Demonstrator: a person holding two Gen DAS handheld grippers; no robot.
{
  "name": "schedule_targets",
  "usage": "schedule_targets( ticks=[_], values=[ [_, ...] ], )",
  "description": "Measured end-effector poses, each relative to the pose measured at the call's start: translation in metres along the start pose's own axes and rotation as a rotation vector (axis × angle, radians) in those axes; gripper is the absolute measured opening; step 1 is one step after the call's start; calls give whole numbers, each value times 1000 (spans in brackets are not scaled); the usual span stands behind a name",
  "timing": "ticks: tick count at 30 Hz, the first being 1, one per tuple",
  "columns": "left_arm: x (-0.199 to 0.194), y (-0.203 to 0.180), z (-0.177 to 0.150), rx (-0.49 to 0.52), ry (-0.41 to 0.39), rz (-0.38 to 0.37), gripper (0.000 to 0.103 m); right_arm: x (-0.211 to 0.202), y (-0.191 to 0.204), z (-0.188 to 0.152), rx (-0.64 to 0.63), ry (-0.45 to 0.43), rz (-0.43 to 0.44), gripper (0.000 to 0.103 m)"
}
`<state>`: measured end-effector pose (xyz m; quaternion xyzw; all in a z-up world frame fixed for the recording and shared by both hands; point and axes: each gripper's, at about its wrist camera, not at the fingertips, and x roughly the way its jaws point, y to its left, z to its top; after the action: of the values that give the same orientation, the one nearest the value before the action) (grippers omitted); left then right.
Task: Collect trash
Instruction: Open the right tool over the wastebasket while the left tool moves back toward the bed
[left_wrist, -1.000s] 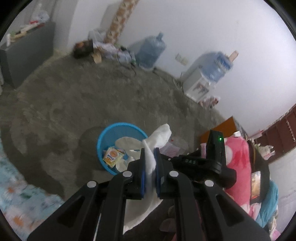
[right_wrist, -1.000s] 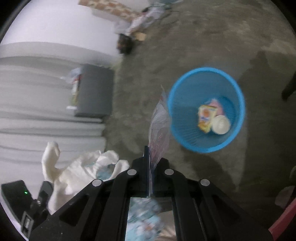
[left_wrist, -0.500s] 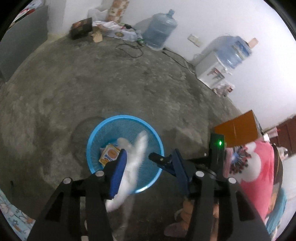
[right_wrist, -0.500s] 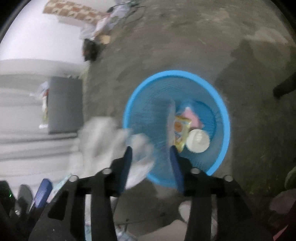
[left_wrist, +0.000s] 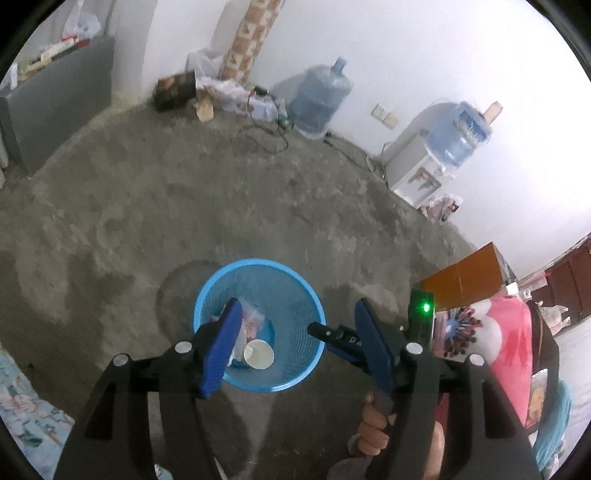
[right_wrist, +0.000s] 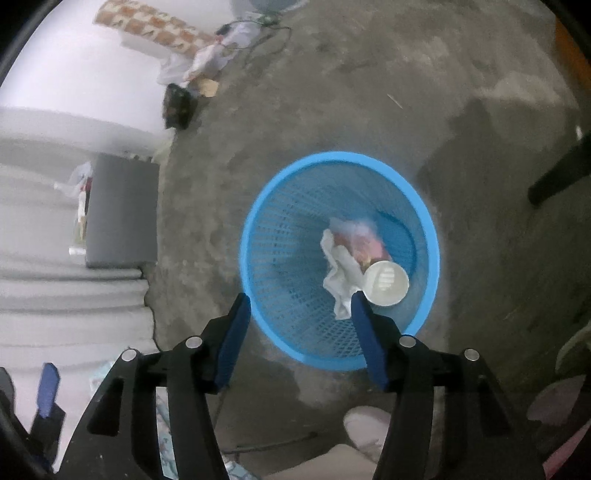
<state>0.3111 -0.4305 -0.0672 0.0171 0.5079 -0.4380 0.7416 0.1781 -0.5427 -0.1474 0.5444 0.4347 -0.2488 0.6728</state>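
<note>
A blue mesh waste basket (left_wrist: 295, 273) (right_wrist: 258, 236) stands on the bare concrete floor, seen from above in both wrist views. Inside lie a white paper cup (left_wrist: 258, 355) (right_wrist: 386, 282), a crumpled white cloth (right_wrist: 341, 277) and a pinkish plastic wrapper (right_wrist: 365, 240) (left_wrist: 253, 317). My left gripper (left_wrist: 297, 343) hangs over the basket, jaws opening, nothing between them. My right gripper (right_wrist: 300, 321) hovers over the basket's near rim, jaws also opening and empty. The right gripper's black body (left_wrist: 343, 338) shows beside the left one.
A grey cabinet (left_wrist: 55, 96) (right_wrist: 122, 210) stands against the wall. Water bottles (left_wrist: 319, 98), a dispenser (left_wrist: 417, 173), cables and bags line the far wall. An orange box (left_wrist: 465, 277) and pink flowered bedding (left_wrist: 480, 332) lie at right. A person's hand (left_wrist: 373, 432) grips the handle.
Both grippers opened and dropped their loads: the white cloth left the left jaws, the plastic wrapper left the right jaws, and both now lie in the basket. Both views shifted over the basket.
</note>
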Motion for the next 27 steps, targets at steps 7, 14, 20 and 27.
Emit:
schedule_targets(
  ticks=[7, 14, 20, 27],
  values=[
    [-89, -7, -19, 41, -113, 17, 73, -46, 68, -33, -230, -85, -56, 76],
    [-198, -3, -59, 59, -260, 83, 84, -112, 145, -98, -525, -243, -78, 94],
    [-269, 8, -107, 75, -342, 179, 90, -157, 192, -174, -791, -402, -140, 95],
    [-336, 41, -172, -11, -416, 258, 91, -173, 228, -256, -1117, -535, -196, 95]
  ],
)
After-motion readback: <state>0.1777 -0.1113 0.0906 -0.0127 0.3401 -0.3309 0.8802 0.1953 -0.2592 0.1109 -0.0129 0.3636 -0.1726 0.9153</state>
